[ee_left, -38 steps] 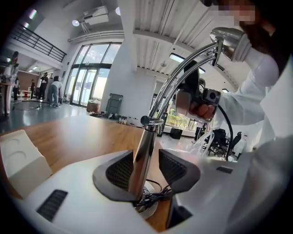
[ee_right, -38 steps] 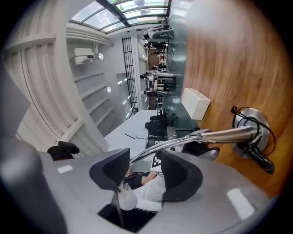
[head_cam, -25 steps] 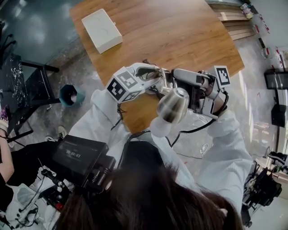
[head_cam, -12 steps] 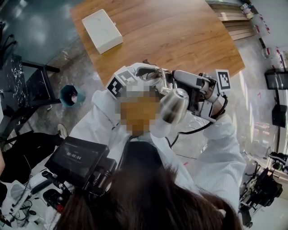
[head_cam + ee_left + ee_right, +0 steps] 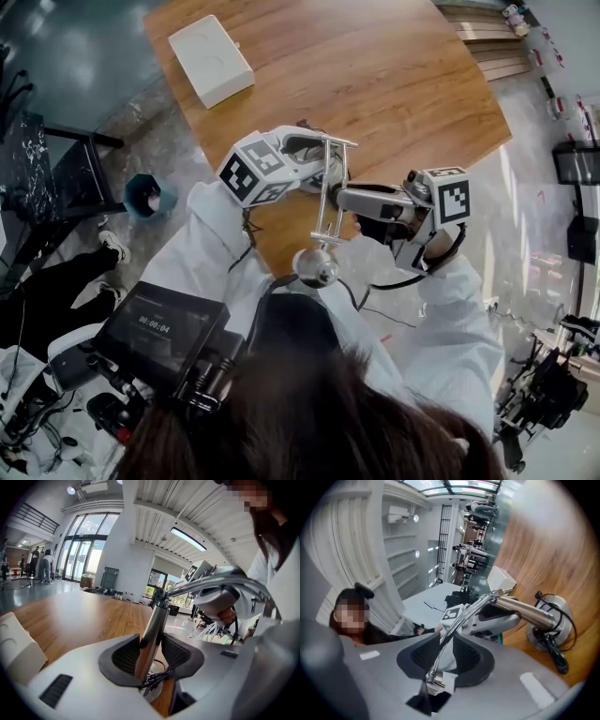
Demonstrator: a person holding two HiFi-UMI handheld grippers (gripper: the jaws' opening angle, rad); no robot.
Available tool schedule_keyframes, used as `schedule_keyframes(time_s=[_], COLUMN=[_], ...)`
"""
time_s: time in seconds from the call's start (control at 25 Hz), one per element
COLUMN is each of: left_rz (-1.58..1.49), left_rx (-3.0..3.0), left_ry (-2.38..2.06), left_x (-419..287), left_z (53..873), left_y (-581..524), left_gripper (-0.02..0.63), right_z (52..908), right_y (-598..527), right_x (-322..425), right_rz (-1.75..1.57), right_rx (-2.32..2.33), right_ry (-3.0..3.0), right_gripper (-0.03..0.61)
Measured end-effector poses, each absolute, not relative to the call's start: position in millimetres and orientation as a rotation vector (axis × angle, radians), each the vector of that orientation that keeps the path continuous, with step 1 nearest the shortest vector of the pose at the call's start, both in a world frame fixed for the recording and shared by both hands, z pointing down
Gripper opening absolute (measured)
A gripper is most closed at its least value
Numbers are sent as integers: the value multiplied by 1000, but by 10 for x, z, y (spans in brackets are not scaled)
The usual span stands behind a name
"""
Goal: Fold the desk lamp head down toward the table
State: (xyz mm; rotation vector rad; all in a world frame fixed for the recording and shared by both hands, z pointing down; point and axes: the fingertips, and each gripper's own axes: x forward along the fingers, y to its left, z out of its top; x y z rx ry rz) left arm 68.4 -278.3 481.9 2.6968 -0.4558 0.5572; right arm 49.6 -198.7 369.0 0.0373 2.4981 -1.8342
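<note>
Left hand-held gripper clamps the lamp post. Right hand-held gripper, jaws just closing, pinches the thin lamp arm between them, with the lamp head hanging beside it.

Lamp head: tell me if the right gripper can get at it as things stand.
Probably not directly: the right gripper, whose jaws have just been closing, is clamped on the lamp arm, and the lamp head hangs at that arm's end, behind its jaws.

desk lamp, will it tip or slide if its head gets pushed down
Probably top-heavy: the lamp head hangs out on thin arm rods, far from the small base. The chrome post looks slippery, so the left tongs clamped on it may slide.
</note>
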Motion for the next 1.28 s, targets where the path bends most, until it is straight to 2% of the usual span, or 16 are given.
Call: schedule_keyframes(time_s=[0.12, 0.36, 0.64, 0.88, 1.2, 1.28], left_rz=[577, 480, 477, 470, 454, 435], left_rx=[2702, 2686, 2697, 2734, 2734, 2733], left_ry=[-433, -404, -393, -408, -419, -431], left_x=[656, 622, 663, 665, 664, 660], left_z=[4813, 4742, 4718, 4685, 4701, 4704], left_y=[-2771, -2747, -2729, -2693, -2700, -2717], left_gripper=[144, 144, 143, 140, 138, 138], right_z=[3898, 4198, 4401, 4554, 4615, 4641], right_y=[-1884, -1820, -1847, -1915, -1975, -2019], right_x=[455, 422, 461, 456, 481, 488], right_rz=[-1679, -1131, -661, -515, -588, -639], right_rx=[-67, -299, -366, -361, -339, -365], right_ry=[2686, 3158, 3360, 3426, 3370, 3365], right_gripper=[77, 84, 95, 94, 110, 142])
